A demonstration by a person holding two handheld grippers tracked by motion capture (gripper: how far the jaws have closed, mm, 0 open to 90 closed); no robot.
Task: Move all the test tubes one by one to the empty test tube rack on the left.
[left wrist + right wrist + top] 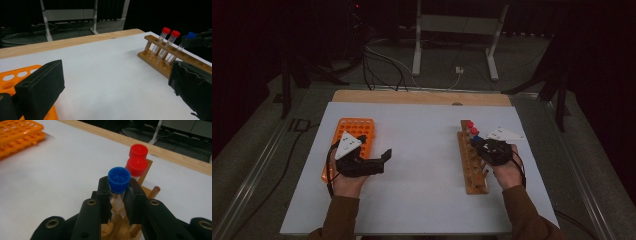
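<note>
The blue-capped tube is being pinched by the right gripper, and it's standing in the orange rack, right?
Not quite. The right gripper is indeed pinching the blue-capped tube, but the tube stands in the wooden rack, next to the two red-capped tubes. The right gripper view shows this. The orange rack sits over by the left gripper.

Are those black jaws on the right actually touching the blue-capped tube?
Touching. The right gripper view shows the right gripper with both jaws pressed against the blue-capped tube below its cap.
</note>
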